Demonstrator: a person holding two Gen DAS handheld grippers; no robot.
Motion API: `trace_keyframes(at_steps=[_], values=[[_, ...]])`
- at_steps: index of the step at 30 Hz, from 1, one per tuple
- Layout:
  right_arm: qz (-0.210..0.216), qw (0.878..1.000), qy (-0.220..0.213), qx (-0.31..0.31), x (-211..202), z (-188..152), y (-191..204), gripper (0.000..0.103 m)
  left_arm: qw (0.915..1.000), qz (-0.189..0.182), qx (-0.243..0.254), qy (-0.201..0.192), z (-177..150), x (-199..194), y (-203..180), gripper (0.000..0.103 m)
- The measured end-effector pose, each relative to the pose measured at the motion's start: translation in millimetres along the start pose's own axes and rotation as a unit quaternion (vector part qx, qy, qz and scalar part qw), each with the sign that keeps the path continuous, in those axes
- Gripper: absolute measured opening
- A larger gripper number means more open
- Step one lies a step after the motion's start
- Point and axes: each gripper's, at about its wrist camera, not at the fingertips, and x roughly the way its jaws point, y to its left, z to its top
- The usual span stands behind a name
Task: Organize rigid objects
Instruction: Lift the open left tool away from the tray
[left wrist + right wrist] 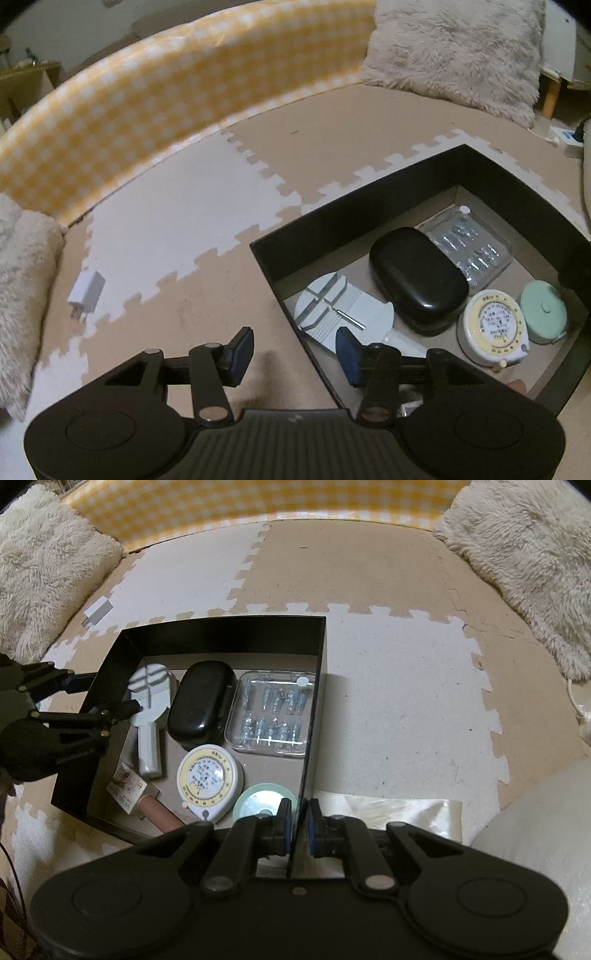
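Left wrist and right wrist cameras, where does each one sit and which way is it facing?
Left wrist view: sits on the left tongs, looking down across the black box wall they straddle, open; only those tongs show.
Right wrist view: sits on the right tongs, looking down into the box, clamped on its near wall; left tongs show too.
Shared: the box, its contents, white charger.

A home living space shows in the interlocking foam floor mat (pixel 388 657), fluffy cushions (pixel 524 554), a yellow gingham-covered edge (pixel 155 110) and a loose white charger plug (pixel 86 291).
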Motion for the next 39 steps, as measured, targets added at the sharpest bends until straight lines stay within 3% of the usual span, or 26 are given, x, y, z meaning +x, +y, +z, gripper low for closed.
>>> trace_keyframes(at_steps=[4, 12, 23, 28, 39], values=[[0.001, 1.000, 0.000, 0.001, 1.0, 0.3, 0.7, 0.009, 0.9991, -0.022, -0.037, 0.001, 2.9, -5.6, 7.0, 0.052], [0.003, 1.000, 0.000, 0.003, 1.6, -0.1, 0.3, 0.009, 0.9939, -0.074, -0.079, -0.020, 12.6, -34.5, 5.2, 0.073], [0.003, 1.000, 0.000, 0.003, 1.2, 0.2, -0.1, 0.009, 0.9886, -0.113, -0.092, -0.038, 12.6, -69.0, -6.3, 0.096], [0.003, 1.000, -0.001, 0.002, 1.2, 0.3, 0.0, 0.009, 0.9883, -0.109, -0.098, -0.042, 8.0, -78.0, -5.9, 0.103], [-0.005, 1.000, -0.015, 0.003, -4.3, -1.3, 1.6, 0.009, 0.9867, -0.085, -0.131, -0.045, -2.2, -91.1, 11.6, 0.103]])
